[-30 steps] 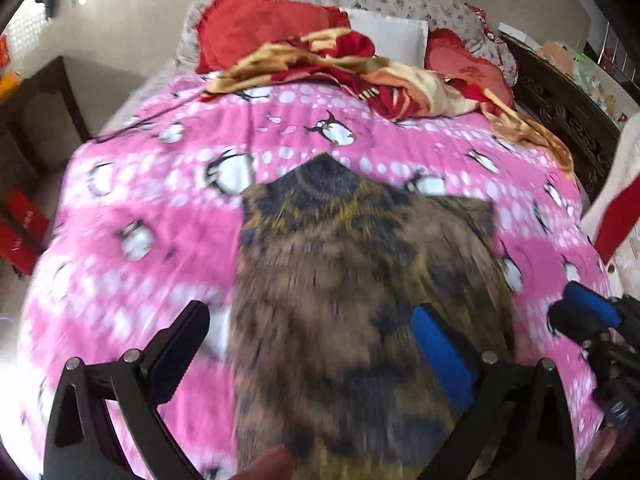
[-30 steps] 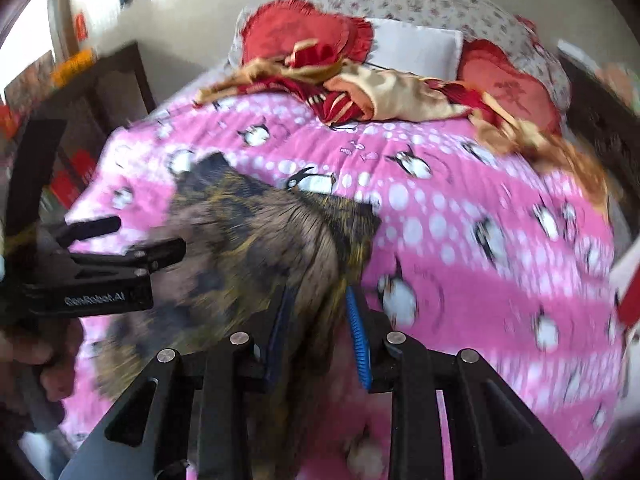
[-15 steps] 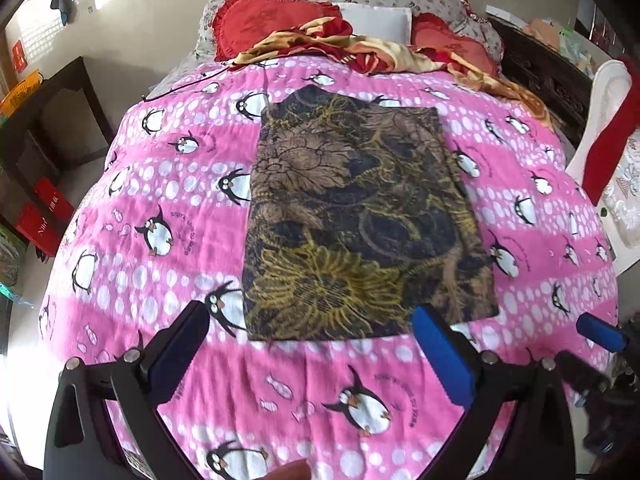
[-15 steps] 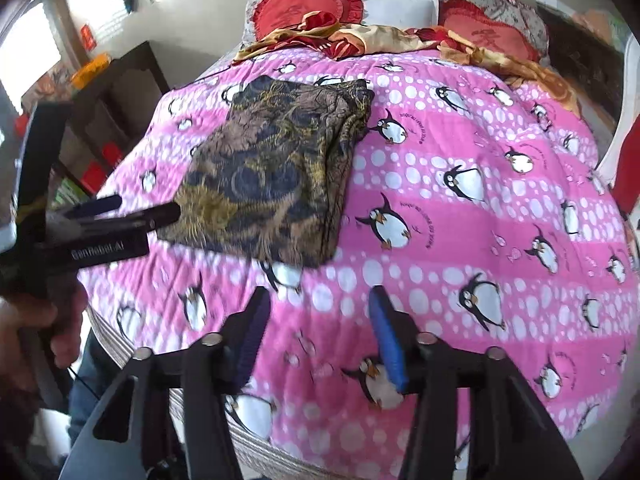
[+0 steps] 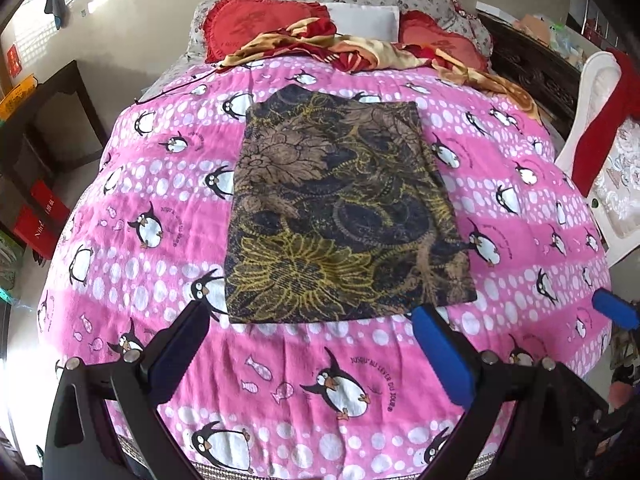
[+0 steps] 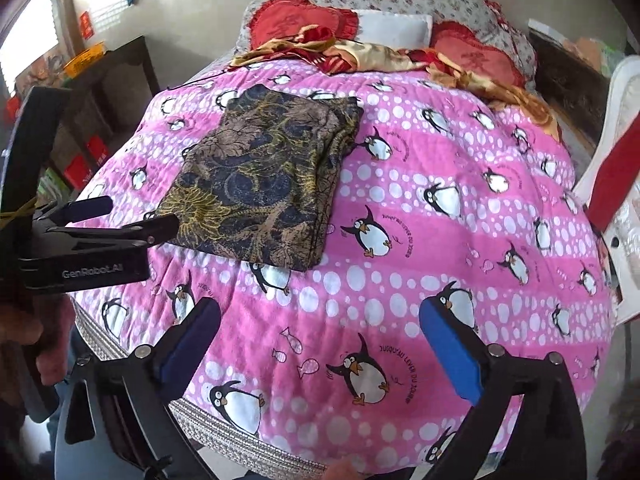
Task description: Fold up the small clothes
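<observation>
Pink penguin-print quilted bed [image 5: 120,216] carries a dark gold-patterned folded cloth [image 5: 340,216] mid-bed: light, limp, best pinched at near-edge corners. Left tool [image 5: 308,356] and right tool [image 6: 320,344] gape empty.

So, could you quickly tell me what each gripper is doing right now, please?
Left gripper: open, holding nothing, just short of the cloth.
Right gripper: open, holding nothing, over the quilt.

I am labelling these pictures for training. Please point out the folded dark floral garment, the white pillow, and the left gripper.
Folded dark floral garment [image 5: 340,216], left wrist view, middle of its top layer.
White pillow [image 6: 394,28], right wrist view, middle of its front face.
Left gripper [image 5: 308,344], left wrist view, midway between its open fingertips.
</observation>
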A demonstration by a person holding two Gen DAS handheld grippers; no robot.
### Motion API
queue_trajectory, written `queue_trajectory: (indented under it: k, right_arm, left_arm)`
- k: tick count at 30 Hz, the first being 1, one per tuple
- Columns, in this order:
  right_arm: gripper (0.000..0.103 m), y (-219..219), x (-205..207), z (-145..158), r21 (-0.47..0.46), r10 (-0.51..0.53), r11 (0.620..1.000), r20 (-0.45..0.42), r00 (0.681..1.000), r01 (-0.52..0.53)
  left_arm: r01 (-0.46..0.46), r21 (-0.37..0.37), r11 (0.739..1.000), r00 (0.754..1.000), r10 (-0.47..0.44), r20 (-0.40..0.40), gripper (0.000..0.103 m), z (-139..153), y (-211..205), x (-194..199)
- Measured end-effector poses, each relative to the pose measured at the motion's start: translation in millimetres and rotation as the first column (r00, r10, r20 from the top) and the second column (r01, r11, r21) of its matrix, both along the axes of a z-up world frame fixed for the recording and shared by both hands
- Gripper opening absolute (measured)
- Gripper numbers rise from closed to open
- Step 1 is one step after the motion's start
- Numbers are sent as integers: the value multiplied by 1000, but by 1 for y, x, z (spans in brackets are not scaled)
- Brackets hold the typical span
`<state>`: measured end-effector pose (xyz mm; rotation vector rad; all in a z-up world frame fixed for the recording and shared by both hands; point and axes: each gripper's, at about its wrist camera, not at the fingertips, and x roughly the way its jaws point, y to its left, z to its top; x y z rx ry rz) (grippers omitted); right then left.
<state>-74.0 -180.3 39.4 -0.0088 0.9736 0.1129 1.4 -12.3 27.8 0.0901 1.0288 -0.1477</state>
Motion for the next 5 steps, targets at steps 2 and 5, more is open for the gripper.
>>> queue_trajectory:
  k: [2,5]
  right_arm:
    - [95,2,-2,2,2,9,1000,8,1000,-9]
    - [95,4,-2,5,2,13,1000,20,1000,-13]
  left_arm:
    - [-3,-4,1000,1000,3,11,103,0,0,-2]
    - [-28,35,999,999,27,30,103,1,0,-3]
